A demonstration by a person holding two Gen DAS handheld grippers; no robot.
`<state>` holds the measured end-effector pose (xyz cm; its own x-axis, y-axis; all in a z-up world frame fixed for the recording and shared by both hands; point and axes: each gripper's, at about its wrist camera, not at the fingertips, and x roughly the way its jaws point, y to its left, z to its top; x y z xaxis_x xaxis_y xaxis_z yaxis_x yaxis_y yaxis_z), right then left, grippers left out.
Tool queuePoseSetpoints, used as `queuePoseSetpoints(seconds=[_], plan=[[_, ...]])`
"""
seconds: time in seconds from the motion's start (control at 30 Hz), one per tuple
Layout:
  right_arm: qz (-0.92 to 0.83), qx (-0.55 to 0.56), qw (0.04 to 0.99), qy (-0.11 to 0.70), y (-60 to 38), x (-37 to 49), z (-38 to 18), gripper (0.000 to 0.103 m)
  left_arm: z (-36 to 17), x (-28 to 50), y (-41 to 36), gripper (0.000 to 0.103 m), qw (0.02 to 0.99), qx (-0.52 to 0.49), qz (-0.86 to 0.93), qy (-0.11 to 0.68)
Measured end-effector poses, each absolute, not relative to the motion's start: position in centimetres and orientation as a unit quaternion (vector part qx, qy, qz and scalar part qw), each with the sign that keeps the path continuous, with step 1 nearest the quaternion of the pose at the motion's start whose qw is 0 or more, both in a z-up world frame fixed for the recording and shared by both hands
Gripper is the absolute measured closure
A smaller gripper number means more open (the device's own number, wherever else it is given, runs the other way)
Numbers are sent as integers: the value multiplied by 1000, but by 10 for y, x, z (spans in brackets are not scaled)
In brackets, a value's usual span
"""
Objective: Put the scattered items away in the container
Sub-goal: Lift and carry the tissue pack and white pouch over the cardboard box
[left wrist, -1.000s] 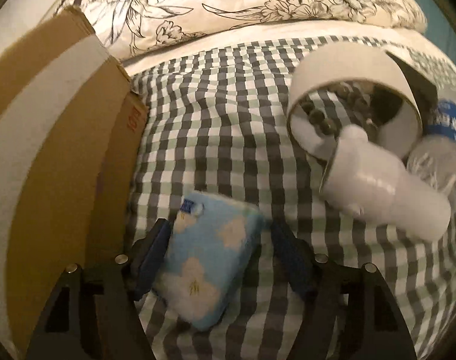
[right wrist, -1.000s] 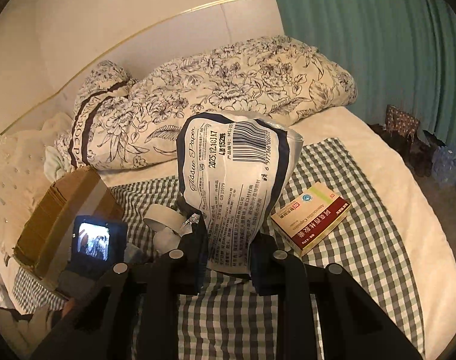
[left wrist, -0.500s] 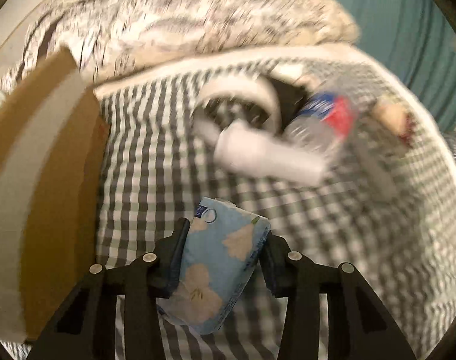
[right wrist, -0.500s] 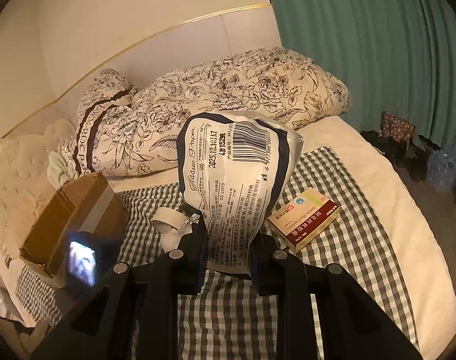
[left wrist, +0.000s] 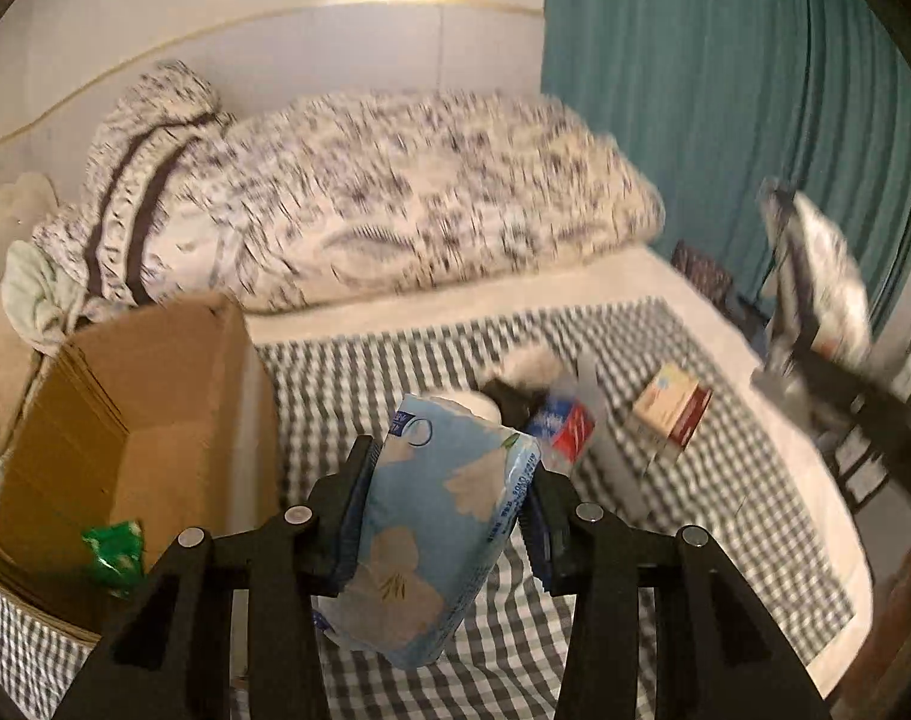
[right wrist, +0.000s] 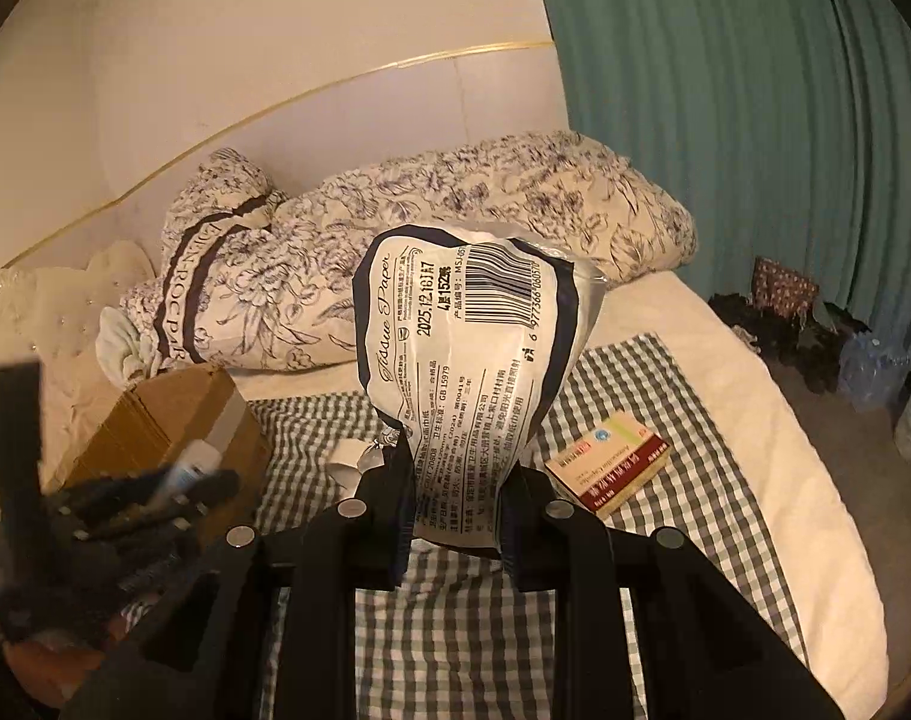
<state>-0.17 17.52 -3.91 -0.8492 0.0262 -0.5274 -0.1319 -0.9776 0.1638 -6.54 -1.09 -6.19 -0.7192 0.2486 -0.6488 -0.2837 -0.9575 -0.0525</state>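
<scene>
From the left wrist we see our left gripper [left wrist: 446, 504] clenched on a blue tissue pack [left wrist: 437, 534] printed with pale flowers; the pack is pinched between both pads and hangs tilted above the checked cloth [left wrist: 725, 498]. Its jaws closed in on the pack within the last second and now press its sides. To the left stands the open cardboard box [left wrist: 131, 420], with a green wrapper [left wrist: 114, 549] lying inside near its front wall. Beyond the pack, on the cloth, lie a plastic bottle [left wrist: 566, 426] with a red and blue label, something white and dark behind it that is too blurred for us to name, and a medicine box [left wrist: 671, 411] further right. At the right edge we see our right gripper carrying its own packet, smeared by motion. A floral duvet [left wrist: 395, 204] lies along the back of the bed.

From the right wrist we see our right gripper [right wrist: 458, 510] grasping a large white tissue paper pack [right wrist: 473, 372] by its lower end, so it stands upright, barcode uppermost. The medicine box [right wrist: 608, 459] lies on the cloth just right of it. The cardboard box [right wrist: 173, 420] sits at left, with the left gripper [right wrist: 173, 489] blurred in front of it.
</scene>
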Motion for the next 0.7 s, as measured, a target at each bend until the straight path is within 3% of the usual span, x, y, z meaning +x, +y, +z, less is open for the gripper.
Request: queuePoseSetpoints(seconds=[0.4,0.7], plan=[[970,-234,15,59,118,-6,12,80,12,-57,-82,59,102,-290,952,-10],[973,-226,-28,33,59,-22,29,80,24,-63,-148,58,40,-272,962,-4]])
